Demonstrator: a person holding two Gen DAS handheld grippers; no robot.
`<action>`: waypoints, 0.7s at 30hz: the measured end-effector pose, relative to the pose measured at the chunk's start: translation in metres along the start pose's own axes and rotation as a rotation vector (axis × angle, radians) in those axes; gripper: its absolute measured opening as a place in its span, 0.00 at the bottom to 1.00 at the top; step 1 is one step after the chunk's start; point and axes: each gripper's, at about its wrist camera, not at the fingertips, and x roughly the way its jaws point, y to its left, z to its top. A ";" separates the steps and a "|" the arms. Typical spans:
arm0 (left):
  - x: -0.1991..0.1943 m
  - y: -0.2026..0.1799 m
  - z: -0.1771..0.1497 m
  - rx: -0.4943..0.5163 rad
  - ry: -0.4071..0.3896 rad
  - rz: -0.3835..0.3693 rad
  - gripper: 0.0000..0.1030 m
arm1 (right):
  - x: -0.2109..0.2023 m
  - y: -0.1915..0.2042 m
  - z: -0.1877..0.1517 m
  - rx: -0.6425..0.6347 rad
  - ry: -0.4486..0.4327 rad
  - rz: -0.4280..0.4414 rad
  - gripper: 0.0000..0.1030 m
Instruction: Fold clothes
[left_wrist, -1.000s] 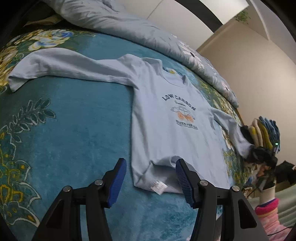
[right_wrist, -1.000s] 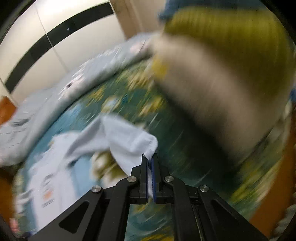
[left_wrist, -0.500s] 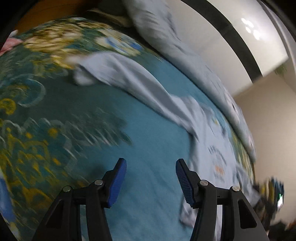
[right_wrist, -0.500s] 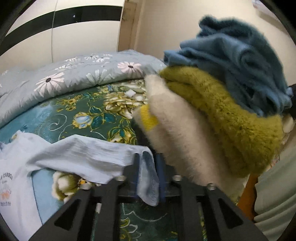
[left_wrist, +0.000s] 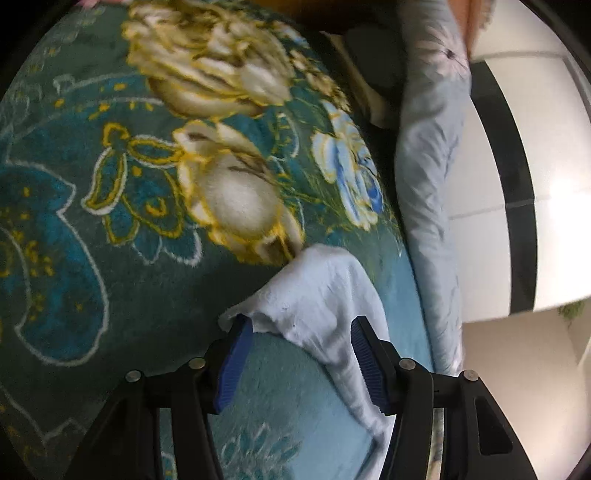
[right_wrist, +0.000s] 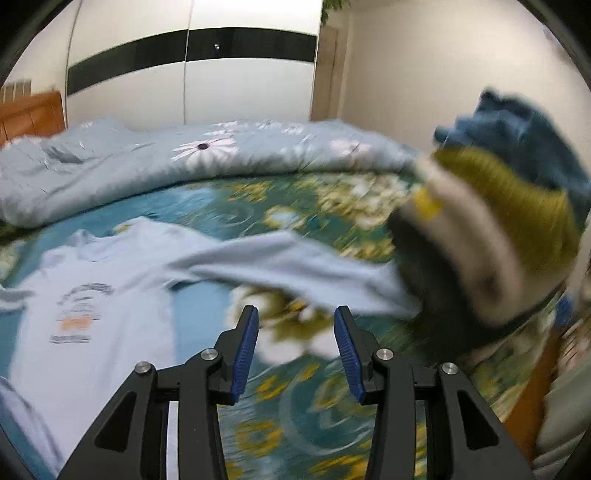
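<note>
The left hand-held gripper (left_wrist: 299, 336) stands spread, its pads straddling the cuff of the light-blue T-shirt's sleeve (left_wrist: 325, 295) without pressing it. The right hand-held gripper (right_wrist: 295, 328) is opening with nothing between its pads; the T-shirt (right_wrist: 110, 295) lies flat on the floral bed blanket (right_wrist: 229, 210), its other sleeve stretched toward a pile of fuzzy folded clothes (right_wrist: 509, 221).

A pale blue T-shirt (right_wrist: 92, 295) is seen spread on the floral bed (right_wrist: 221, 210), its sleeve (right_wrist: 295, 266) stretched toward piled fuzzy clothes (right_wrist: 517, 221), while the opening right tongs (right_wrist: 295, 325) are held empty above the cover.
</note>
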 end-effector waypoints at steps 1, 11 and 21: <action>0.002 0.002 0.004 -0.016 -0.002 -0.005 0.58 | 0.002 0.003 -0.004 0.017 0.012 0.018 0.42; 0.013 0.000 0.034 -0.073 -0.034 0.023 0.53 | 0.018 0.026 -0.033 0.053 0.099 0.115 0.42; 0.026 -0.003 0.039 -0.122 -0.047 0.112 0.03 | 0.033 0.017 -0.047 0.118 0.158 0.145 0.42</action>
